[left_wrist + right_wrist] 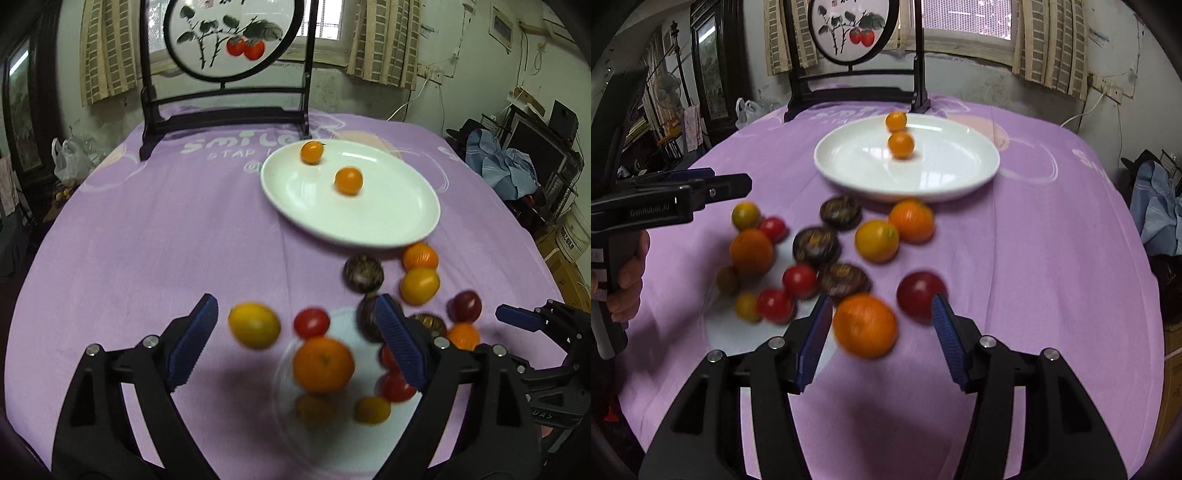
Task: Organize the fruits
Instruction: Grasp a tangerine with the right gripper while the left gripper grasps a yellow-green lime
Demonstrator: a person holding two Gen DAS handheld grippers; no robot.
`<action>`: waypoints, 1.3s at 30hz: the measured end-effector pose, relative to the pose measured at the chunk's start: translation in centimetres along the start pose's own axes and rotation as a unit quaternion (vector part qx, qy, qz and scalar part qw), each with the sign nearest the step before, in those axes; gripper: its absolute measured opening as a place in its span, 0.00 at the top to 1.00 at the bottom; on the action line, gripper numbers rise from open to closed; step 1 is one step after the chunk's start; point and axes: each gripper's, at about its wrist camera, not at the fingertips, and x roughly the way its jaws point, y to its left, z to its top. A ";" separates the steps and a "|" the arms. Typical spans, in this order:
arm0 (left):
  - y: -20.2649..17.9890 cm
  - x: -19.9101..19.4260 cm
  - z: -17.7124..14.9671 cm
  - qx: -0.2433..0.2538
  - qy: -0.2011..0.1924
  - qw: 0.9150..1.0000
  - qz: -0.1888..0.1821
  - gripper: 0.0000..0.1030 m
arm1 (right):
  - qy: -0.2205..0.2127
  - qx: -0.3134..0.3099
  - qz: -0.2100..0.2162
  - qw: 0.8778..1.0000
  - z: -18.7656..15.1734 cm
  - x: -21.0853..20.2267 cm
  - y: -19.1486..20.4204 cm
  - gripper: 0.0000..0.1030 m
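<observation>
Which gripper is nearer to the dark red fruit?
Right. The right gripper has its finger beside the dark red fruit; the left gripper hangs over the cluster, farther left.

Two fruits [900, 144] on plate [849, 162]; fruit pile [816, 246] before plate.

Cloth [147, 229]: you see purple fabric with pale lettering covering the table.
Screen [225, 40]: black-framed round panel painted with two red fruits and leaves, standing on the cloth's far edge.
Curtains [384, 40]: checked, hanging behind the screen on both sides.
Bag [68, 158]: clear plastic, off the cloth's left edge.
Blue fabric [506, 166]: heaped off the cloth's right edge.
</observation>
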 end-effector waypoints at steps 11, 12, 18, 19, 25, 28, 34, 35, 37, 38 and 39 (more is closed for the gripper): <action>2.4 1.0 -3.1 -0.001 0.025 1.000 -0.010 0.10 | 0.054 0.007 -0.033 0.998 0.4 4.4 1.4 0.46; 2.5 1.0 -3.1 -0.003 0.027 1.000 -0.013 0.10 | 0.048 0.008 -0.041 0.998 0.6 4.7 1.4 0.52; 2.7 0.8 -4.0 0.001 0.043 0.998 -0.038 0.10 | 0.022 0.035 -0.015 0.999 0.1 4.3 0.3 0.58; 2.5 0.9 -4.3 0.007 0.046 0.998 -0.041 0.10 | 0.021 0.042 -0.009 0.999 -0.1 4.0 0.0 0.58; 1.5 1.2 -5.5 0.033 0.067 0.996 -0.047 0.10 | 0.016 0.049 0.012 0.999 -0.8 3.1 -0.7 0.58; 0.9 1.4 -5.8 0.044 0.069 0.996 -0.043 0.10 | 0.012 0.041 0.013 0.999 -0.8 2.7 -0.4 0.58; -0.4 2.5 -6.5 0.072 0.077 0.994 -0.034 0.35 | -0.004 0.023 0.016 1.000 -0.6 1.9 0.5 0.58; -0.5 2.8 -6.7 0.077 0.080 0.993 -0.029 0.41 | -0.005 0.021 0.017 1.000 -0.6 1.8 0.6 0.58; -0.9 2.7 -6.7 0.085 0.069 0.994 -0.030 0.49 | -0.006 0.018 0.018 1.000 -0.6 1.8 0.8 0.58; -1.0 2.6 -6.7 0.087 0.065 0.994 -0.032 0.56 | -0.005 0.017 0.018 1.000 -0.6 1.8 0.9 0.58; -1.2 2.6 -6.8 0.091 0.063 0.993 -0.039 0.67 | -0.004 0.017 0.018 1.000 -0.6 1.9 0.9 0.58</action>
